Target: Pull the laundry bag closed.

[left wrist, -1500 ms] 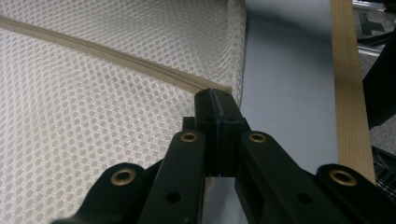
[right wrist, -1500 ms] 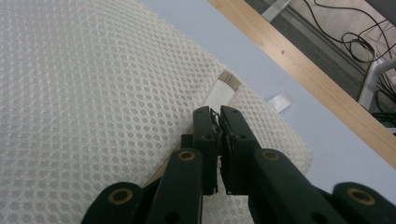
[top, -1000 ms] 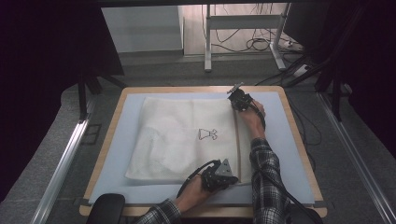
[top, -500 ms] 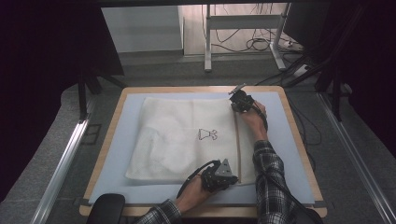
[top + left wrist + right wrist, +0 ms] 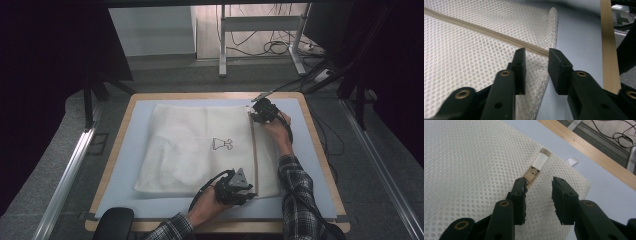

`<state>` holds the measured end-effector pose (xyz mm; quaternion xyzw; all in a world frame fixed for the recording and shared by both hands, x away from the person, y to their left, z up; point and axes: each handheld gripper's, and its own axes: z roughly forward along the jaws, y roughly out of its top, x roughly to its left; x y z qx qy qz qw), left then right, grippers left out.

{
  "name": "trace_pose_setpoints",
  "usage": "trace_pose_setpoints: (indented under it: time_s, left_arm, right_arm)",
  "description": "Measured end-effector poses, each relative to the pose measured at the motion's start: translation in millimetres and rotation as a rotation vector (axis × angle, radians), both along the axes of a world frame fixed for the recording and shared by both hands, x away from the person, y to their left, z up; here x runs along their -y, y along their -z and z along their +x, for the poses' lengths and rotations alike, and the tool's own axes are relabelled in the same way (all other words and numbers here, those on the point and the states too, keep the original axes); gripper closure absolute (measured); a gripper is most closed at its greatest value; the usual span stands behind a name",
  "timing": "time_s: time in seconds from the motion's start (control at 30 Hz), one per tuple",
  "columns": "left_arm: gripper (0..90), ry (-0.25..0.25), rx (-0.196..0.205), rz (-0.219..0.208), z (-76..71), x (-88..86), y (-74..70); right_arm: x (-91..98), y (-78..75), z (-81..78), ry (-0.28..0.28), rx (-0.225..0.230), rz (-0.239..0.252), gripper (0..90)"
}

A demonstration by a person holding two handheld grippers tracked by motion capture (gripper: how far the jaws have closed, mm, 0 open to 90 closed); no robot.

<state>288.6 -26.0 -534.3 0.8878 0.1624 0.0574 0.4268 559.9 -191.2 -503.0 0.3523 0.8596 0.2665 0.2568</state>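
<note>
One white mesh laundry bag (image 5: 200, 147) lies flat on the pale blue mat (image 5: 125, 165) that covers the wooden-edged table (image 5: 320, 145). It takes up the middle of the mat and reaches from about 12 o'clock down to 6 o'clock in the high view. What is inside the bag cannot be told; its mesh looks slightly puffed and shows nothing through it. One small black line drawing (image 5: 222, 144) sits near the bag's centre. One beige zipper (image 5: 253, 150) runs along the bag's 3 o'clock side, from far edge to near edge.

There are two grippers. The left gripper (image 5: 248, 194) is at the bag's near corner, at about 5 o'clock from its centre. In the left gripper view its jaws have just been opening and stand apart over the mesh, with the zipper's end (image 5: 541, 51) just beyond the tips and nothing pinched between the pads. The right gripper (image 5: 256, 114) is at the bag's far corner, at about 1 o'clock. In the right gripper view its jaws have also just been opening; they are released, with bare mesh in the gap, and the zipper pull (image 5: 532, 175) with its white tab (image 5: 540, 161) lies just past the left-hand jaw tip. One small white tag (image 5: 571, 161) lies on the mat beside the bag's corner.
</note>
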Motion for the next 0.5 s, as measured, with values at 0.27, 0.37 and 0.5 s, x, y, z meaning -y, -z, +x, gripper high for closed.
trace_pose_setpoints:
  time_s: [0.27, 0.37, 0.5]
  left_arm:
    - [51.6, -0.027, 0.021, 0.006, -2.9, 2.7, -0.6]
    - [48.0, -0.031, 0.016, 0.005, -2.9, 3.3, -1.2]
    - [42.9, -0.028, 0.018, 0.01, -3.9, 4.5, -1.8]
  right_arm:
    - [2.0, 0.8, -9.1, -0.014, -0.023, 0.042, 54.3]
    - [1.3, 1.6, -13.4, -0.025, -0.028, 0.037, 52.5]
    - [1.8, -0.1, -17.4, -0.036, -0.039, 0.054, 50.8]
